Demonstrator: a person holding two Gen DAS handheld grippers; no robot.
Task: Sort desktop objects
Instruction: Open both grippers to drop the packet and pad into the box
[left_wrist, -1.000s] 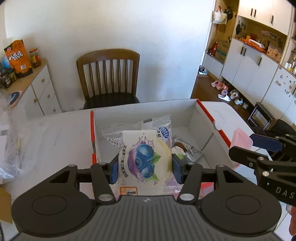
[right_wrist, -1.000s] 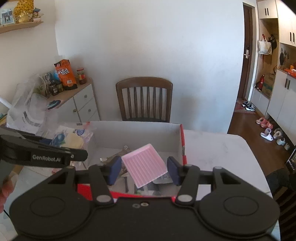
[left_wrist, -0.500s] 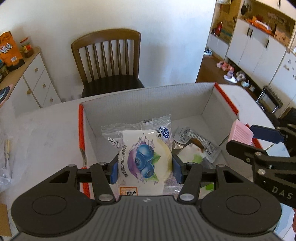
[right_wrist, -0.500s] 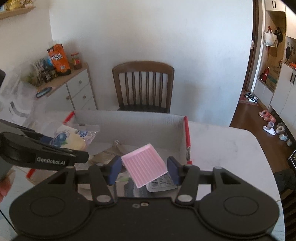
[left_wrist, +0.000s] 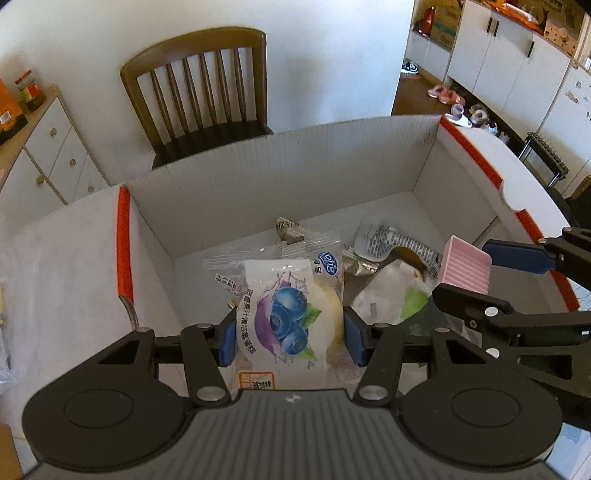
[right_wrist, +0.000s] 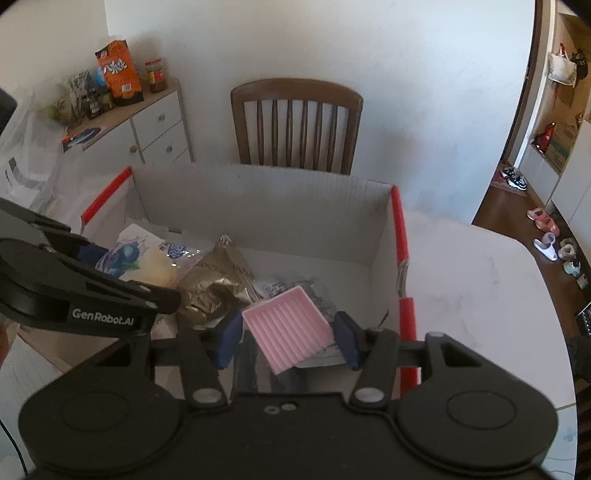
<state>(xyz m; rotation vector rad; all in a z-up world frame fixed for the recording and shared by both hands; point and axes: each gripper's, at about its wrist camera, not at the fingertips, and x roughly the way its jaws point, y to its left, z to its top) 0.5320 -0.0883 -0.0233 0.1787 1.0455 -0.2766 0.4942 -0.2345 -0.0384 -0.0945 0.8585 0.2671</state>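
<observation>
here the left gripper (left_wrist: 290, 334) has its 2 blue-padded fingers (left_wrist: 227, 338) clamped on a clear plastic snack packet printed with blueberries and holding a pale yellow cake (left_wrist: 290, 321), 1 pad on each side of the pack. the packet hangs above the inside of a white corrugated cardboard box with orange-red edge strips (left_wrist: 288, 173), near its left wall. in the right wrist view the same packet (right_wrist: 147, 260) shows at the left of the box (right_wrist: 266, 192), behind the black arm of the left gripper (right_wrist: 88, 254).

the right gripper (right_wrist: 288, 338) has its 2 blue fingers (right_wrist: 347, 339) closed on a small pink ribbed square tray (right_wrist: 288, 328), which sits tilted between them, 1 corner pointing down toward the camera. from the left wrist view the pink tray (left_wrist: 465, 269) is over the right part of the box, just inside the right wall.

on the box floor lie a crumpled gold foil wrapper (right_wrist: 214, 288), a clear wrapper with black print (left_wrist: 391, 242) and a white pouch with a green leaf mark (left_wrist: 391, 299), all loosely heaped below the 2 grippers. the box stands on a white marbled tabletop (right_wrist: 472, 280). behind it a dark brown wooden slat-back chair (left_wrist: 201, 92) is against the white wall, with a white drawer cabinet (right_wrist: 155, 129) to its left.
</observation>
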